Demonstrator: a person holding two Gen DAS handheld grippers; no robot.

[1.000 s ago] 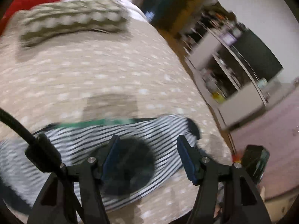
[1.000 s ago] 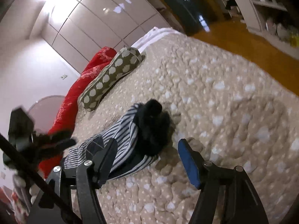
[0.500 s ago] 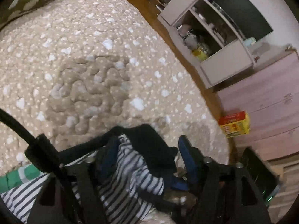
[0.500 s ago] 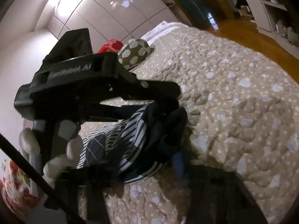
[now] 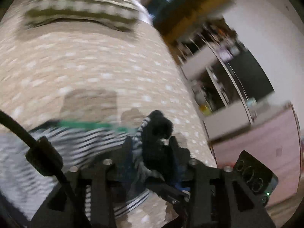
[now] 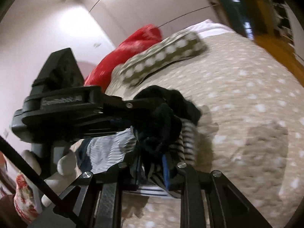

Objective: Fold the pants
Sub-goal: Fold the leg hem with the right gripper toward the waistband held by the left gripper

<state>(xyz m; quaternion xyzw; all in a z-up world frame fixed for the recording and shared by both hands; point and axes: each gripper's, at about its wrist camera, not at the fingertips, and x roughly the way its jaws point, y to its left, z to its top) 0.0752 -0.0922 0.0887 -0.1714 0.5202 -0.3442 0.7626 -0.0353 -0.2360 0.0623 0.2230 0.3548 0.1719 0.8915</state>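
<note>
Now both grippers bite the same bunched end of the pants [image 5: 89,142], striped cloth with a dark cuff, on the bed [image 5: 95,70]. Left gripper [image 5: 150,152]: jaws have just been closing, and the cuff sits pinched between them. Right gripper [image 6: 152,161]: jaws narrow, blue pads clamped on dark and striped folds. In the right view the left gripper [image 6: 146,110] comes in from the left, touching the same wad just ahead of the right fingers. Rest of the pants trails left of the left gripper, green waistband on the far edge. Pillow [image 6: 161,58] lies far ahead, well apart. Judgement: 2 grips this close leave no span to hold a crease. Best to keep 1 hold, shift the other along the hem, then carry the end level toward the waistband and lay it flat. Risk: only the outer layer caught, so the under layer sags.
</note>
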